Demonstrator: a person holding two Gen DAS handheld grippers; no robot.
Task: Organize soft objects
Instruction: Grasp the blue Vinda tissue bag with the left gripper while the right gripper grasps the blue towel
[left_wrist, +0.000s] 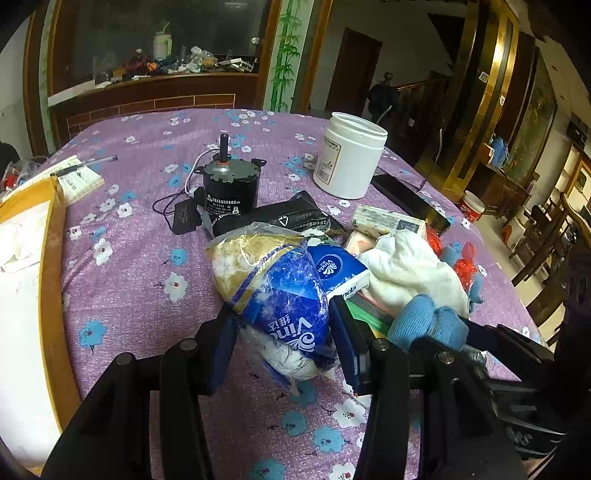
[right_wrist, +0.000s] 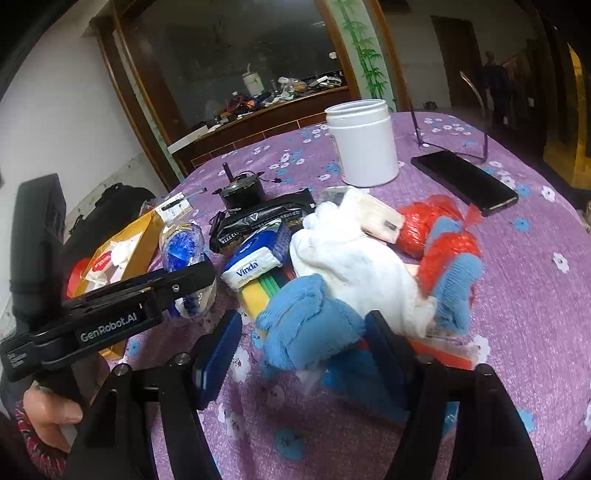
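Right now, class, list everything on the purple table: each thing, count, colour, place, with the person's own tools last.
Tissue bag: one, blue and gold, between left tool fingers.
Vinda tissue pack: one, blue-white, mid-pile.
Glove: one, white with blue fingertips, on pile.
Red bag: one, right of glove.
Black pouch: one, behind pile.
Motor: one, black, centre.
Jar: one, white, open, far side.
Phone: one, black, right.
Box: one, yellow, left edge.
Left tool: around tissue bag.
Right tool: around glove's blue fingertips.

One jar (left_wrist: 349, 157), one motor (left_wrist: 229, 184), two tissue packs (left_wrist: 280, 295) (left_wrist: 341, 271) (both Vinda).
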